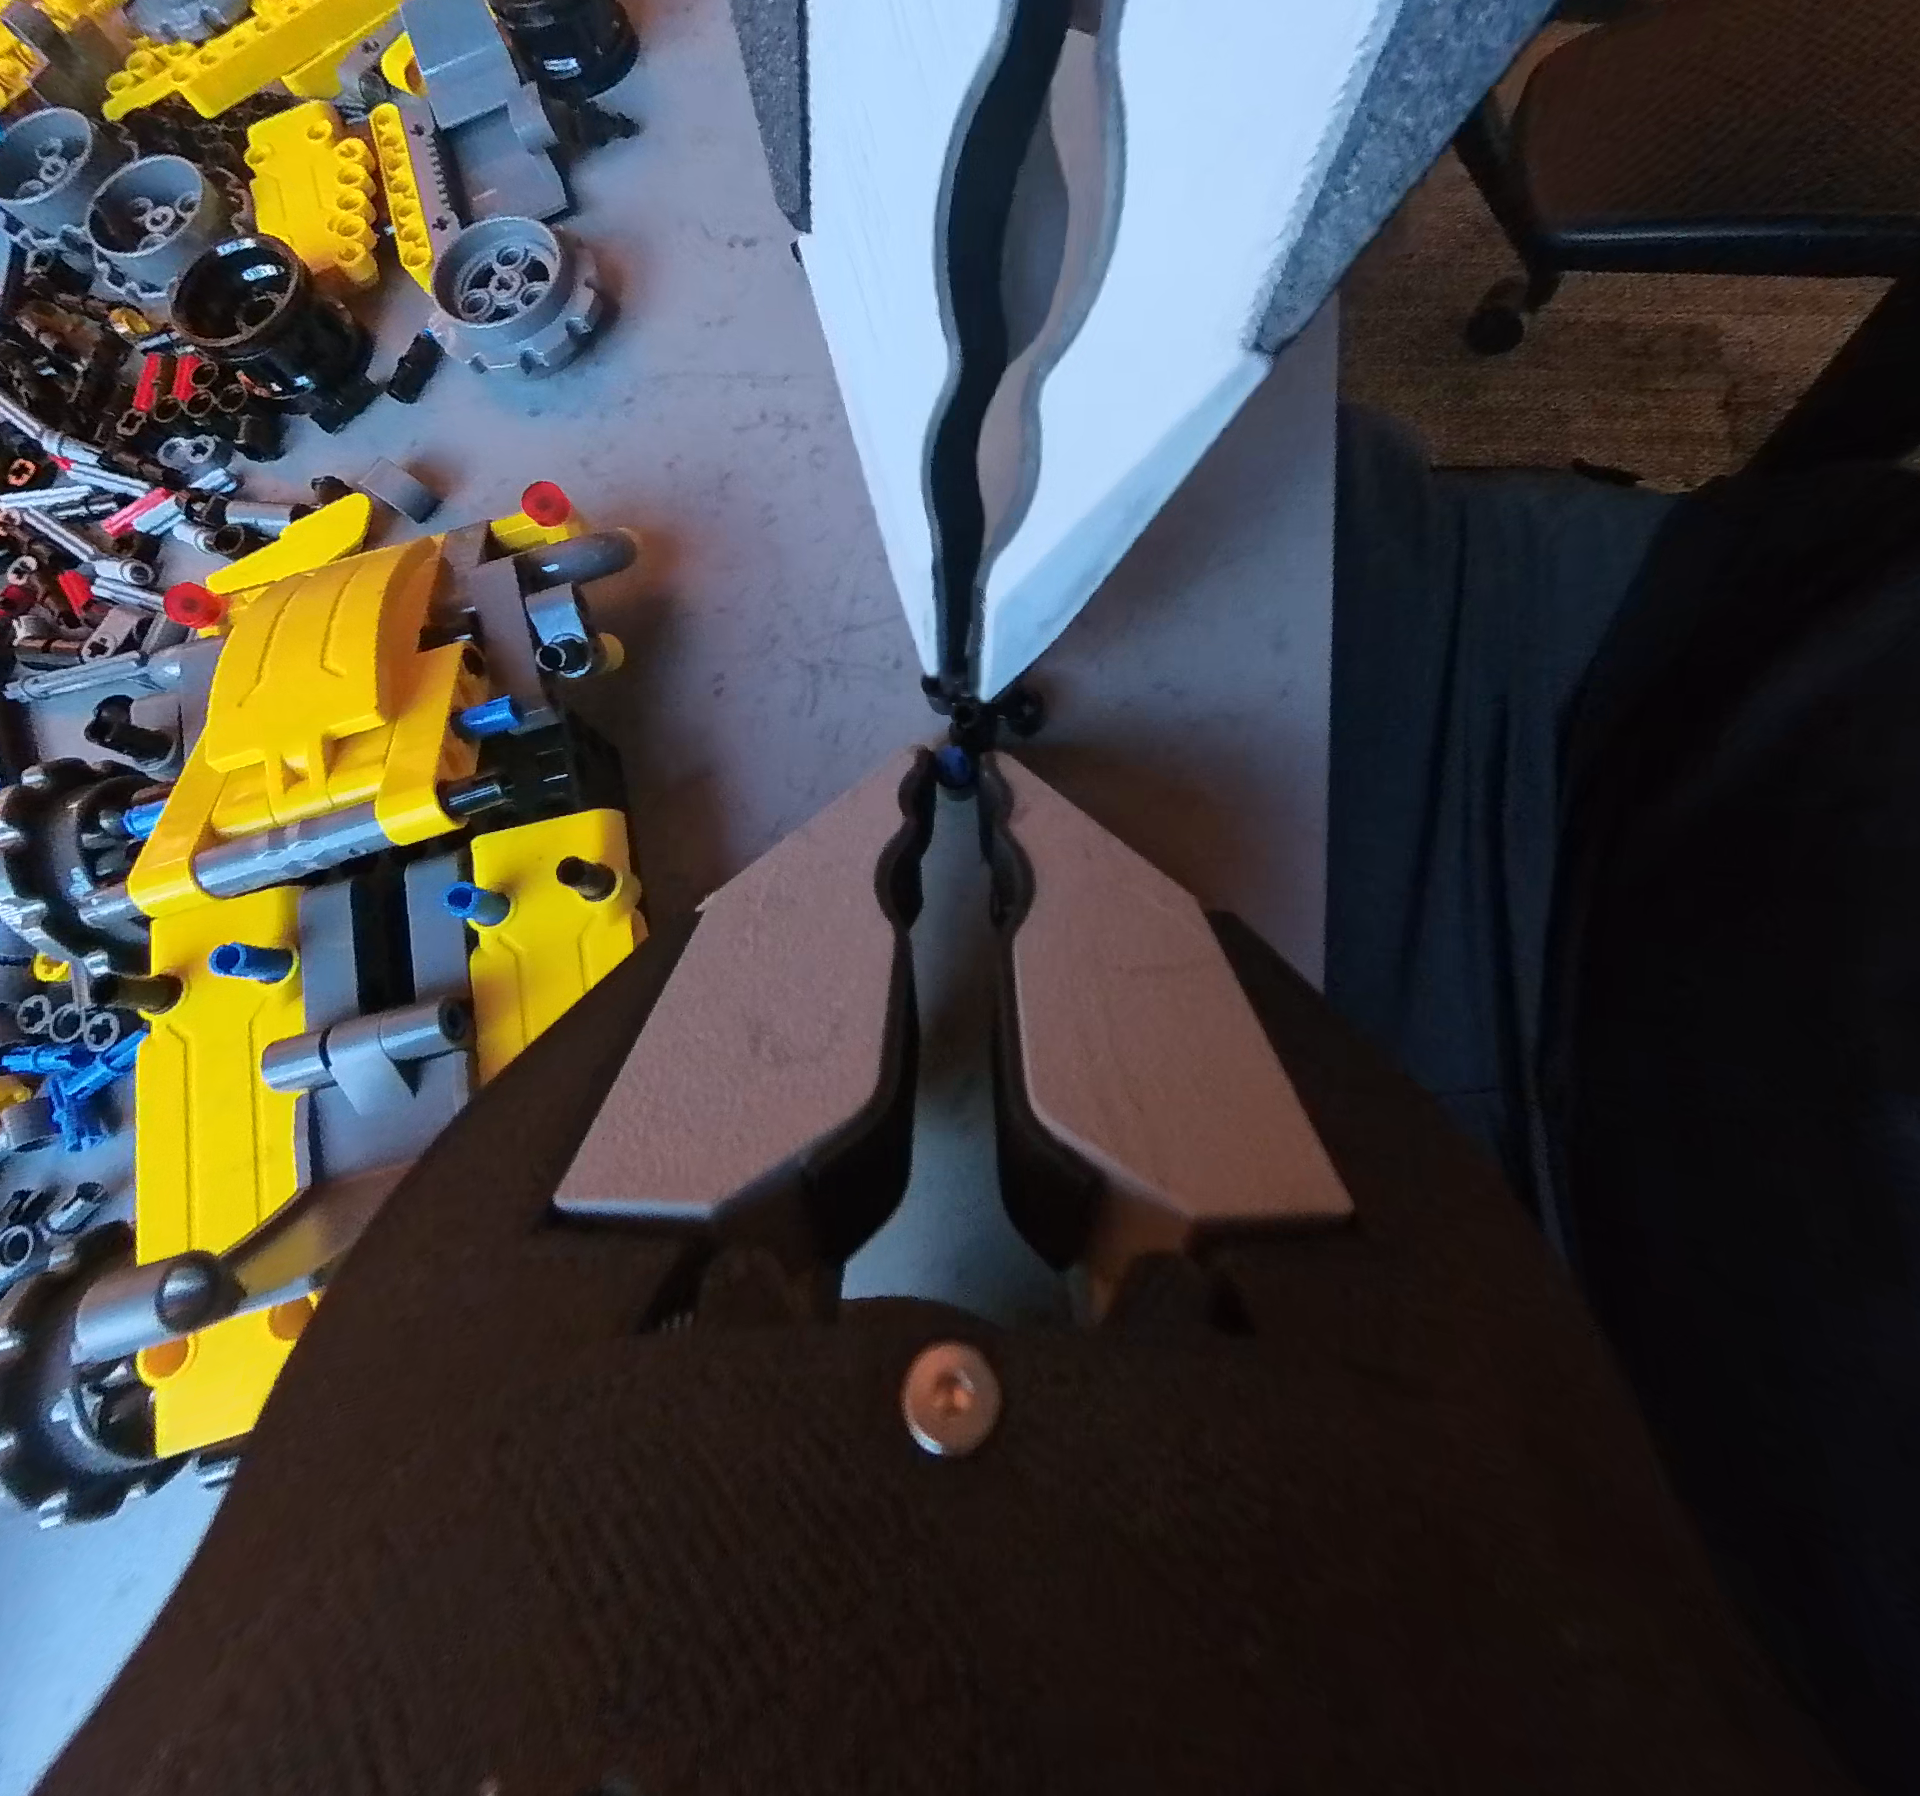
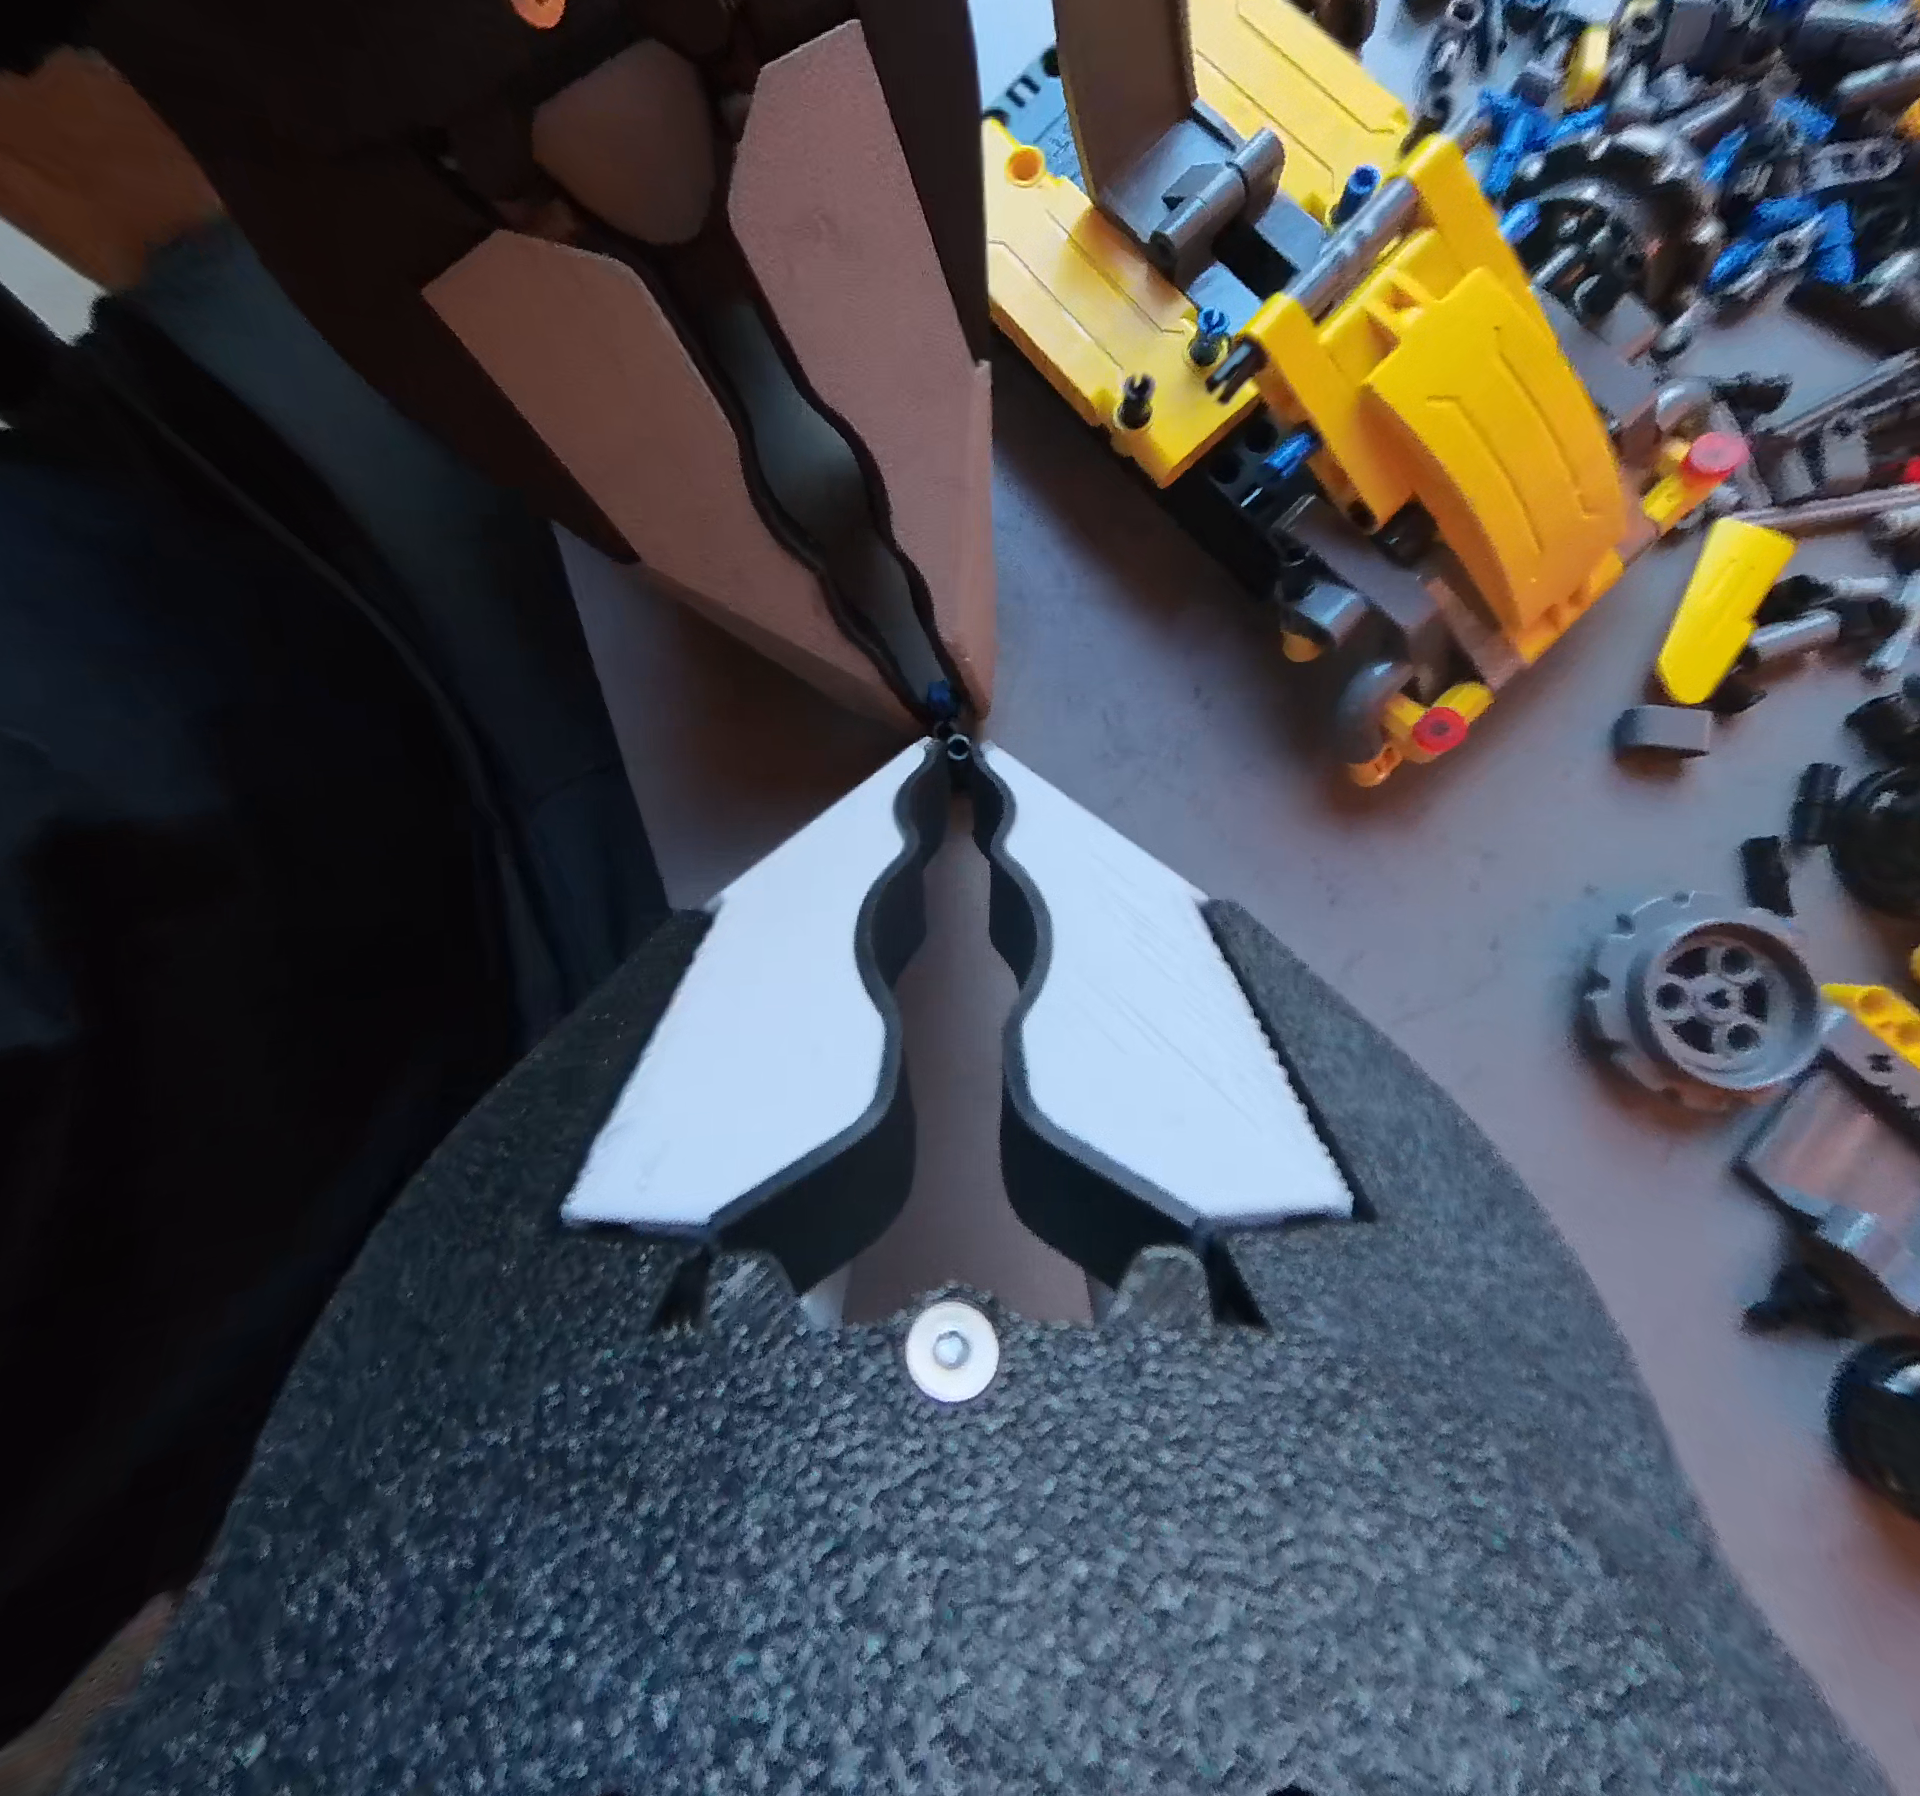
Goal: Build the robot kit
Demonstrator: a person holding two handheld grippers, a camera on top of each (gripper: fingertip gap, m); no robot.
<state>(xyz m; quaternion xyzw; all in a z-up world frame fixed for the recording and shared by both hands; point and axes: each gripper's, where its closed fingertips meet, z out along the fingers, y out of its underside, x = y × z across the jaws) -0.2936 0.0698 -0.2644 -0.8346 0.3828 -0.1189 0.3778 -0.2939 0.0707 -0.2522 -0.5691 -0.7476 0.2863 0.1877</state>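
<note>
A grey bench (image 1: 790, 520) carries a spread of building-toy parts; a dark-clothed person sits at its edge, with a chair on brown carpet beyond. The left claw (image 1: 958, 778), brown-fingered, is clenched on a small blue pin (image 1: 951, 765). The right claw (image 2: 954, 754), white-fingered, is clenched on a small black connector (image 2: 954, 747). The two claws meet tip to tip above the bench, and the pin and connector touch or nearly touch; whether they are joined cannot be told. Well aside stands a part-built yellow vehicle (image 1: 343, 811), with loose grey wheel hubs (image 1: 509, 286), black tyres (image 1: 249, 302) and yellow beams (image 1: 260, 42) scattered about it. Both pieces are tiny, so fine alignment matters here.
</note>
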